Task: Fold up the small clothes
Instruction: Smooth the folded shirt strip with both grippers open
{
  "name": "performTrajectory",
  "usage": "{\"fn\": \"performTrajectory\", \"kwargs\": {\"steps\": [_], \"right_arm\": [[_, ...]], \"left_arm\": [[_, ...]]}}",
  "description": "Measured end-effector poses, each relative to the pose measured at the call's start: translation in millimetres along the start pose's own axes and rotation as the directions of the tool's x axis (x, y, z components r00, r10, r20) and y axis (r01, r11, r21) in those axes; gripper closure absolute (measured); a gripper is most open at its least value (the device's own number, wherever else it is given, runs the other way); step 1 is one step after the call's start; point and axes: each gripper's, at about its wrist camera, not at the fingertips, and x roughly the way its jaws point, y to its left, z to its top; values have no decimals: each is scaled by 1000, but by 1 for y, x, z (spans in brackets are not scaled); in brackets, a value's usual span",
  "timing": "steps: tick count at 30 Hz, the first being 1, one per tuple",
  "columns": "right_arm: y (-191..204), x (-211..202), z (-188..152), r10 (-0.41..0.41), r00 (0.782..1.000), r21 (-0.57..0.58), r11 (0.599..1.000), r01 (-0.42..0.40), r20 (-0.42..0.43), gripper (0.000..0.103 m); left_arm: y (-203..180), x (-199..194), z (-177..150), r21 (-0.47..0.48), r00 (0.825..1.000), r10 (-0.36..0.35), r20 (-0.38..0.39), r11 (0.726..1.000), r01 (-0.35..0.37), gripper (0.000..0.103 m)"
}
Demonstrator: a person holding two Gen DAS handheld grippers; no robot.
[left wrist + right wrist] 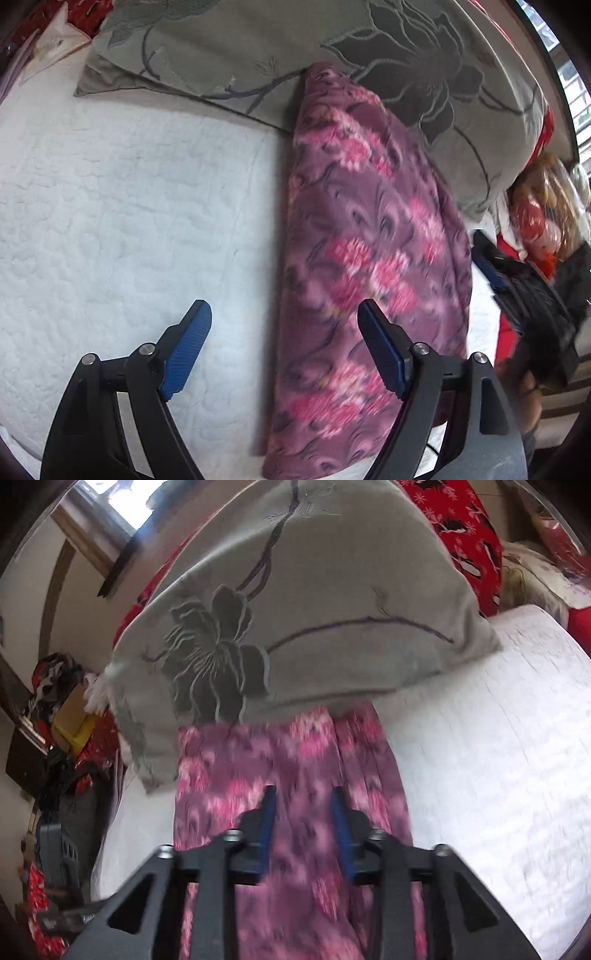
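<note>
Left view: left claw (pixel 284 332) wide open, holding nothing, over the white bed (pixel 110 206). Cloth (pixel 369 258), purple-pink floral, lies on the bed as a long strip from 6 to 12 o'clock; the claw's right finger is over its left part, the left finger off it. Grey pillow (pixel 295 44) at 12 touches the cloth's far end. Right view: right claw (pixel 303 816) partly open, empty, above the cloth (pixel 288 768); pillow (pixel 314 590) at 12, bed (pixel 498 757) at 3. Cloth blurred.
</note>
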Motion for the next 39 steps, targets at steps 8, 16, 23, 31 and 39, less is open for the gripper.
{"fn": "performTrajectory", "kwargs": {"steps": [8,16,23,31,39], "right_arm": [[5,40,18,-61,998,-5,998,61,-13,99],[7,-19,-12,65,998,-116,991,-66,-6,87],[-3,-26,-74,-112,987,-325,943,68,-119,64],[-32,-48,-123,-195,964,-373,921,116,-181,60],[-51,-76,-81,-51,996,-111,993,42,-76,42]], "left_arm": [[-10,29,21,39,999,51,-12,998,-50,18],[-9,-15,-4,110,999,33,37,993,-36,17],[-18,-2,-44,179,992,124,-9,976,-121,17],[-16,-1,-88,259,978,205,-28,947,-191,16],[6,-37,-52,150,998,-47,-36,987,51,16]]}}
